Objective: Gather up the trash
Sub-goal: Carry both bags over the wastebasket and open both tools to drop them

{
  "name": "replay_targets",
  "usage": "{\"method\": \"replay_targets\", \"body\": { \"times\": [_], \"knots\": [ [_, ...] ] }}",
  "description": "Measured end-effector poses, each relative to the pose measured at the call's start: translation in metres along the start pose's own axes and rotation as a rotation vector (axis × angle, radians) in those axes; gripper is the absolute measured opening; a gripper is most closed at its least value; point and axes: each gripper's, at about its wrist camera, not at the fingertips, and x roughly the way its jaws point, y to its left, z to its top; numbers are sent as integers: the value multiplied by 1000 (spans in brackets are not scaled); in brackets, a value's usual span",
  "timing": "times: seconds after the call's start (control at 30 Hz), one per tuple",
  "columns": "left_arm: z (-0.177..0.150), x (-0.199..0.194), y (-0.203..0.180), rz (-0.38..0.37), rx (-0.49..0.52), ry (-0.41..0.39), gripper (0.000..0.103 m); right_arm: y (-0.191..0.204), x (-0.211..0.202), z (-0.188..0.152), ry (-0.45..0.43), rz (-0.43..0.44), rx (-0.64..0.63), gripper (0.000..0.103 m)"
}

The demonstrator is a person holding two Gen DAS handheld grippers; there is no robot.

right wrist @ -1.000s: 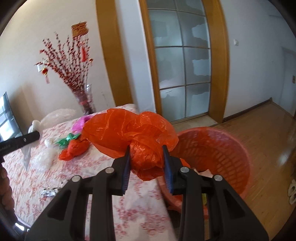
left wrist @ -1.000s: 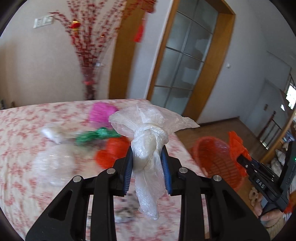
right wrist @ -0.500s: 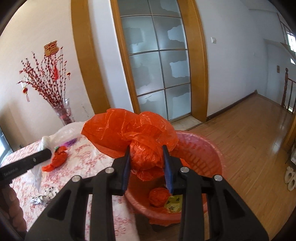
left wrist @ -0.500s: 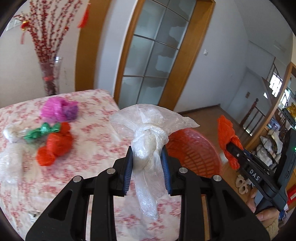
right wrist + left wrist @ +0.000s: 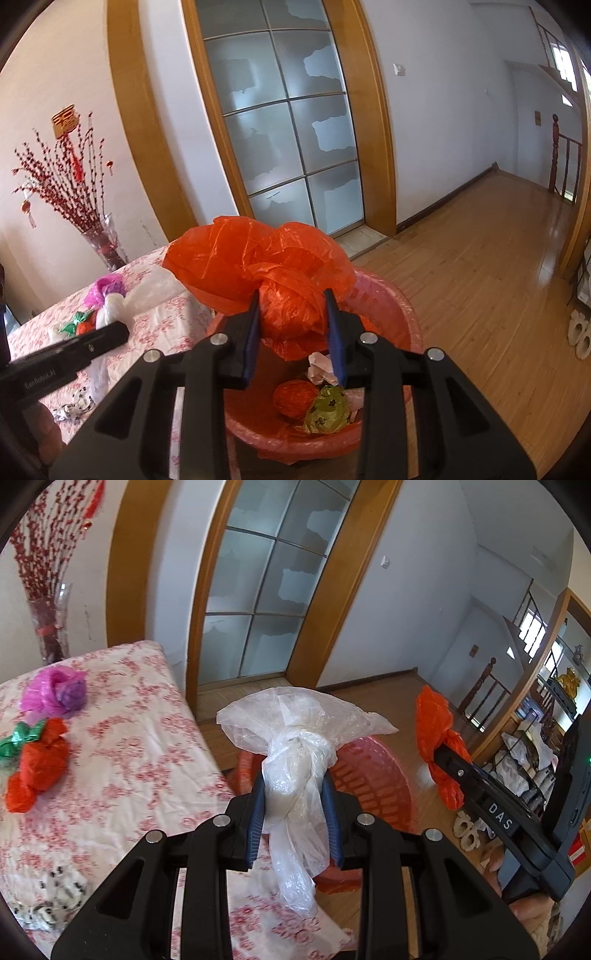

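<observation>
Both grippers have swung away from the bed and toward the red basket since the earlier frames; the basket now sits right under the right gripper and just behind the left gripper. Blue pads of the left gripper pinch a knotted clear plastic bag, its tail hanging below the jaws; the right gripper's pads clamp a crumpled orange plastic bag held above the basket's mouth; inside the basket lie an orange ball of plastic, a green printed wrapper and crumpled white paper. Beside the basket stands the floral-covered bed; on it remain a pink bag, a red bag touching a green bag, and a black-and-white scrap near the edge.
</observation>
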Motion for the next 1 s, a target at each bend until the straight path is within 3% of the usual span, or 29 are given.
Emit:
{"method": "replay_targets", "body": {
  "times": [0.63, 0.77, 0.9, 1.0],
  "knots": [
    [-10, 59, -24, -54, 2, 102, 30, -43, 41, 10, 39, 19, 132, 34],
    [-14, 63, -23, -40, -2, 119, 41, -44, 51, 9, 60, 37, 152, 37],
    [-17, 62, -19, -21, -13, 125, 53, -50, 54, 5, 69, 38, 172, 50],
    [-18, 58, -13, 3, -19, 122, 57, -52, 53, 2, 70, 20, 171, 51]
  ]
}}
